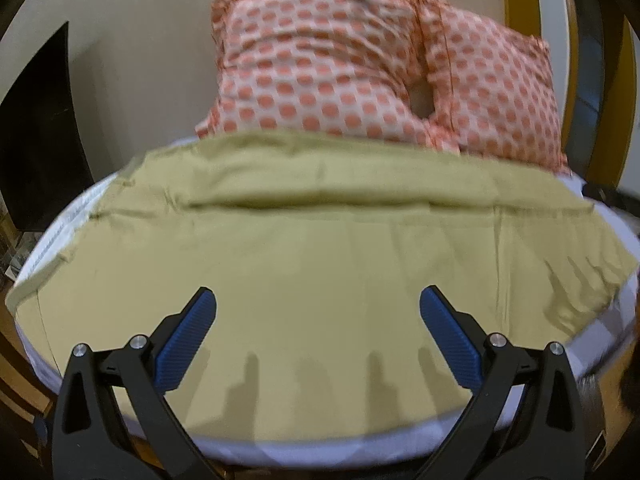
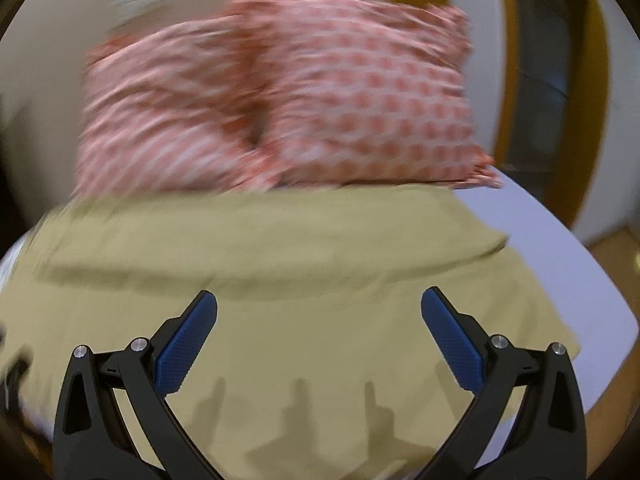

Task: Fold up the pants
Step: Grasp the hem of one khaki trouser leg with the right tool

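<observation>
Khaki pants (image 1: pixel 304 248) lie spread over the bed (image 1: pixel 60 232), pillows (image 1: pixel 320 64) at twelve o'clock — your left gripper (image 1: pixel 318 300) and right gripper (image 2: pixel 319 300) hover released, so pinching sheet too would likely drag it.

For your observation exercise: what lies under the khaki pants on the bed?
A white sheet shows around the khaki pants. Anything beneath the cloth itself is covered and cannot be seen.
</observation>
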Available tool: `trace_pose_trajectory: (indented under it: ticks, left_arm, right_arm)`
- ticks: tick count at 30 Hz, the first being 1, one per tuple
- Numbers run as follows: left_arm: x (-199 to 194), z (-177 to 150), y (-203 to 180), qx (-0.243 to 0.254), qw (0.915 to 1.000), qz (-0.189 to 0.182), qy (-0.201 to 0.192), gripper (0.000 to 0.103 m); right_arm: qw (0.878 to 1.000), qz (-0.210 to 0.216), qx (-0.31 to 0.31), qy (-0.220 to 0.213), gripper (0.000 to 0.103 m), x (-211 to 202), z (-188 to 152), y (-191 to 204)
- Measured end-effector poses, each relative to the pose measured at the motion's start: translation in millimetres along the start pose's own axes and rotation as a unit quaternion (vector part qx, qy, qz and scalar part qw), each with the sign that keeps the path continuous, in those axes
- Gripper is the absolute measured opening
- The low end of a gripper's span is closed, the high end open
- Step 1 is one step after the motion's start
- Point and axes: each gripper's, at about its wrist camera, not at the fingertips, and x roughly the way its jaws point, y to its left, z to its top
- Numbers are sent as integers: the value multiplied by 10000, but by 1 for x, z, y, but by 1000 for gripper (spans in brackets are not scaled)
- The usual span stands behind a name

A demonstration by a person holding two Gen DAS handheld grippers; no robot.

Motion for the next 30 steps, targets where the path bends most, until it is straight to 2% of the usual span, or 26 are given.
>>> trace_pose_trajectory:
  ticks: [2, 3, 4, 6, 8, 11, 14, 17, 18, 20, 21, 23, 25, 26, 27, 30]
  left_arm:
    - [3, 14, 4, -117, 9998, -73, -108, 101]
    - [4, 17, 4, -148, 9998, -95, -131, 101]
    - [7, 23, 6, -192, 9996, -129, -145, 101]
    - [9, 26, 7, -210, 9995, -166, -157, 101]
    - [9, 26, 9, -192, 9995, -157, -189, 101]
    - [10, 26, 13, -131, 9996, -35, -252, 101]
    - [16, 25, 18, -85, 9996, 104, -241, 101]
    - [26, 25, 21, -118, 9998, 126, -133, 101]
    - [31, 25, 22, -140, 9998, 104, -76, 101]
    - [35, 22, 23, -155, 9998, 83, -21, 101]
    - [37, 22, 23, -160, 9998, 68, -3, 101]
    - [40, 21, 24, -175, 9998, 38, 30, 101]
    - [41, 20, 25, -215, 9998, 25, 54, 101]
    - [41, 19, 25, -229, 9997, 22, 58, 101]
    - [39, 19, 26, -250, 9997, 17, 62, 101]
    - [33, 17, 28, -284, 9996, 37, 30, 101]
  right_arm:
    - [9969, -431, 565, 342, 102, 48, 46, -23]
    - [9943, -588, 775, 443, 96, 66, 59, -31]
    - [9901, -768, 1021, 573, 80, 89, 74, -41]
    - [9738, -1318, 1568, 988, 69, 147, 101, -64]
    - [9593, -1574, 1994, 1234, 69, 191, 117, -81]
    - [9431, -1993, 2315, 1316, 69, 229, 127, -93]
    - [9311, -2446, 2279, 1457, 68, 263, 132, -92]
    - [9189, -2859, 2070, 1759, 60, 291, 125, -93]
    - [9192, -2840, 2048, 1803, 57, 293, 121, -93]
    - [9277, -2711, 2004, 1606, 46, 290, 114, -95]
    - [9371, -2428, 2013, 1494, 34, 288, 111, -97]
    - [9469, -2142, 2038, 1265, 22, 281, 103, -101]
    - [9510, -1948, 2131, 1108, 16, 276, 97, -108]
    - [9516, -1719, 2336, 1020, 8, 274, 94, -114]
    - [9496, -1540, 2553, 968, 6, 270, 90, -119]
    - [9429, -828, 3183, 525, 4, 245, 81, -137]
